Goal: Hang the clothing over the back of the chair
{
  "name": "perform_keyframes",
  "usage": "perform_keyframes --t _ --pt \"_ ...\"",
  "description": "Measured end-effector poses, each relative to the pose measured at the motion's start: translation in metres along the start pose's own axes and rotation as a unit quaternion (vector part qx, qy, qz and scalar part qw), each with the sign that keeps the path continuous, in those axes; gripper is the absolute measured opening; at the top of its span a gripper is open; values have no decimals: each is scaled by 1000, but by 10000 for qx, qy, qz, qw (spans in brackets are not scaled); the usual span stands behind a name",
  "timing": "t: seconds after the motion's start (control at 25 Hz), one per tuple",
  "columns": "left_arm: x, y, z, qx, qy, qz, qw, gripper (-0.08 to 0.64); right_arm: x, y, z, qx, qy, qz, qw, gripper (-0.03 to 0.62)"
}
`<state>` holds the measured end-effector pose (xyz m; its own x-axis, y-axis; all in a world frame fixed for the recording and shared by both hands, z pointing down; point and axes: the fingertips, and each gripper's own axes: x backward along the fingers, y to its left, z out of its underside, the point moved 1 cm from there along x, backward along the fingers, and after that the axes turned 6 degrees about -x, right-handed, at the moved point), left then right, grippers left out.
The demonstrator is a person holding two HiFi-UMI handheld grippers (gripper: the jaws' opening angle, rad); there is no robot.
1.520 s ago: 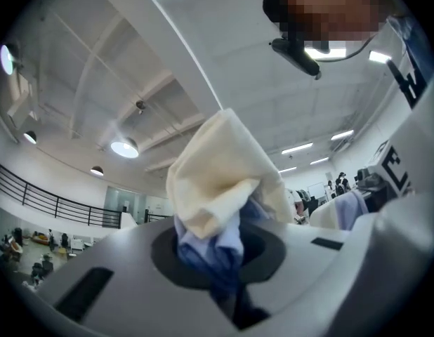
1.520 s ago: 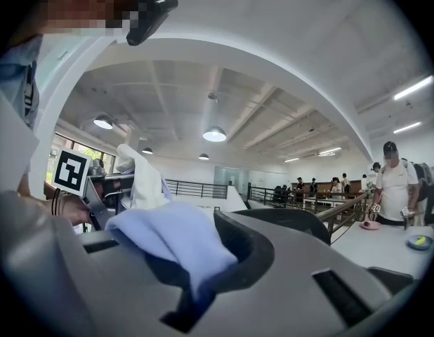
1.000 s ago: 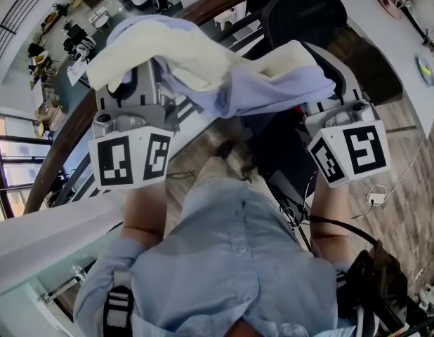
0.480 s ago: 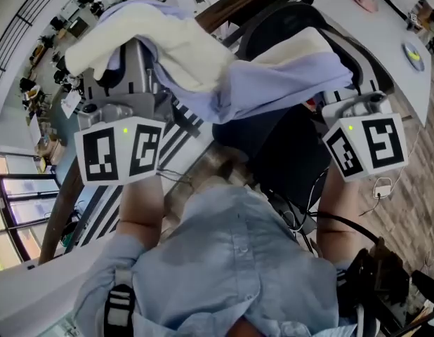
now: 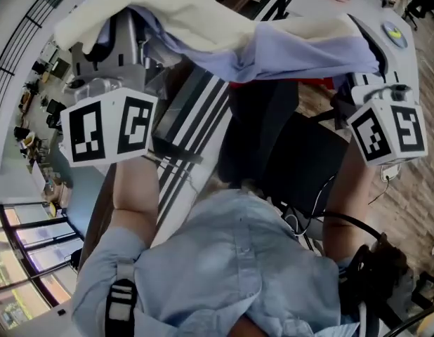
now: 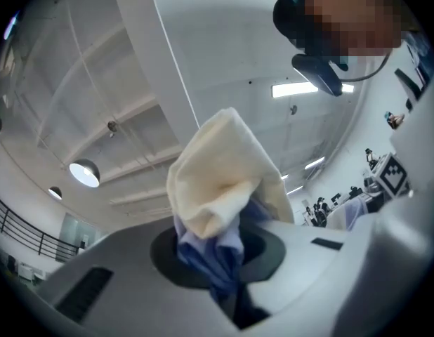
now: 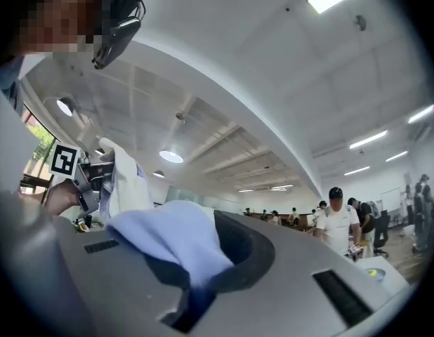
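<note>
— Head view: is the chair (image 5: pixel 301 153) covered yet?
— No. The clothing (image 5: pixel 273 48) hangs stretched in the air near it, with the left hand-held gripper (image 6: pixel 217 258) and right hand-held gripper (image 7: pixel 196 286) each clamped on an edge. Next, I'd guess: over the backrest, lower, release.

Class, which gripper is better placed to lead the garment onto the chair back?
Probably the right gripper: shut on the garment, it is nearest the black chair; the left gripper, also shut on it, is farther off.

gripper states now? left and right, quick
Left gripper: jaws shut on the clothing.
Right gripper: jaws shut on the same clothing, at its other end.
</note>
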<state>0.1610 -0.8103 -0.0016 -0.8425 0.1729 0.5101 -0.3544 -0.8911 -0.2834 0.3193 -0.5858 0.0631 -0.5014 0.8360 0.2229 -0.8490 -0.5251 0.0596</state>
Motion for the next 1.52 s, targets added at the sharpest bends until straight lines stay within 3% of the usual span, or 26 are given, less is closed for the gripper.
perform_keyframes --t 0.28,0.6,0.8,0.92,1.16,1.24,1.28,1.36,1.52 --pt "-38 -22 53 159 335 420 9984 36 9 -61 19 53 140 888 9959 17" --pt "-19 -74 128 284 1337 531 9892 37 48 -96 107 -291 993 1173 9877 17" --pt "34 -73 176 435 1786 430 9820 37 54 -61 178 -677 1321 1108 9827 17" --pt "51 -96 183 517 2031 345 9772 37 66 -62 194 -850 1404 1065 9807 18" --pt "111 -114 220 583 2513 599 9643 37 76 -17 245 -1218 1545 865 9766 23" --pt "121 -119 229 634 2605 700 9609 63 75 -9 258 -1287 1644 810 9746 111" --pt "125 -124 230 653 2647 768 9590 106 76 -7 263 -1302 1716 767 9735 178" --pt "135 -133 230 690 2748 906 9547 178 80 1 270 -1332 1879 644 9710 252" --pt "163 -153 221 737 2995 1138 9444 245 101 26 273 -1452 2134 291 9657 293"
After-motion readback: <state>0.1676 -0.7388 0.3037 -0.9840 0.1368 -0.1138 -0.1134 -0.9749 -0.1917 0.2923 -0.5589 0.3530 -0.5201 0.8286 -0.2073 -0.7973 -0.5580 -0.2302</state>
